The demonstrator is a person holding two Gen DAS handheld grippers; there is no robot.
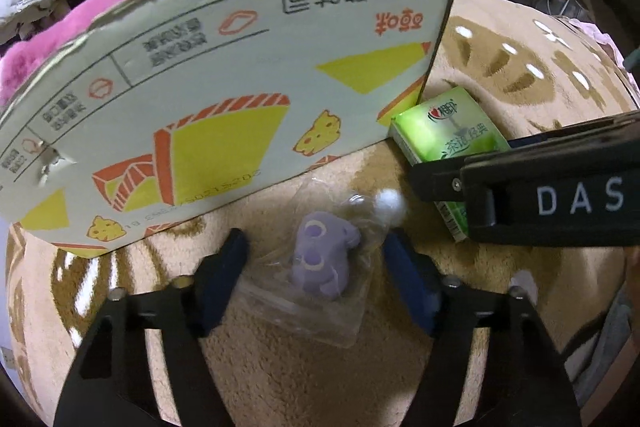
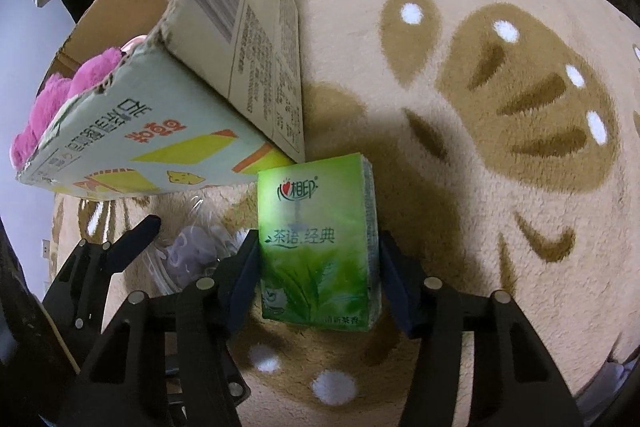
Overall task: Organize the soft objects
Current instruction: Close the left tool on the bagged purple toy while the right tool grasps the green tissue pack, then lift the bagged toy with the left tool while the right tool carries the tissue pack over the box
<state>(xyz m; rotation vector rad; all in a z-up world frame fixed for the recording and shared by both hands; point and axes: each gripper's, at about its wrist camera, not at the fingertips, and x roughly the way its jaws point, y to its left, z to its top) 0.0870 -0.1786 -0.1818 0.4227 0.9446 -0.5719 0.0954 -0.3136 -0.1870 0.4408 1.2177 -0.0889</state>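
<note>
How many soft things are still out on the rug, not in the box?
2: a bagged purple plush between the left hand-held gripper's fingers, and a green tissue pack between the right hand-held gripper's. The cardboard box may hide more.

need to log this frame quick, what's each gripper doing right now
Left gripper: open, jaws either side of the small purple plush toy in a clear plastic bag, not closed on it.
Right gripper: open around the green tissue pack; contact cannot be told.

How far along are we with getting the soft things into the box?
Done: a pink plush already sits in the cardboard box. In hand: the right gripper straddles the green tissue pack, and the left gripper straddles the bagged purple toy. Both items rest on the rug, not yet boxed.
</note>
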